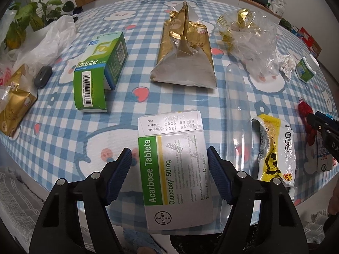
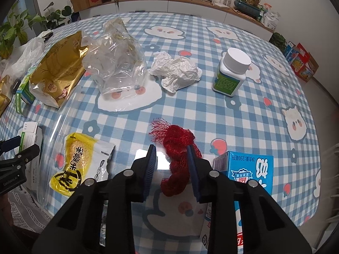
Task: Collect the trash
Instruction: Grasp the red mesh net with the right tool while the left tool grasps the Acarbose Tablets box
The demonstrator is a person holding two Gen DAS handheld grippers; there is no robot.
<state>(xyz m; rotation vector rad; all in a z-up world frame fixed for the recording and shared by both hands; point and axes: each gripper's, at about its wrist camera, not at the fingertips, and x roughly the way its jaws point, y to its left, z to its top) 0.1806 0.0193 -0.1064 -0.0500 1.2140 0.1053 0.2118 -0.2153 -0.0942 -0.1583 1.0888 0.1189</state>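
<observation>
1. Straddling a white-and-green tablet box, the left gripper has its jaws spread, a blue pad on each side of the box; the right pad is at the box edge, the left pad stands off with a gap, contact not certain
2. Tablet box lies flat on the checked tablecloth, near edge of the table, end flap open on the far side
3. Right gripper jaws also spread, set around a red mesh net; the net sits bunched on the cloth between the pads, close against the right pad, clear of the left one
4. Blue milk carton lies just right of the right gripper
5. Yellow-and-white snack wrapper lies left of the right gripper, on a clear plastic sheet
6. Farther back: crumpled tissue, white pill bottle with green label standing upright, clear plastic bag, gold foil bag
7. Left view also shows a green open box on its side, a second gold pack at far left, and a white plastic bag by the plants
</observation>
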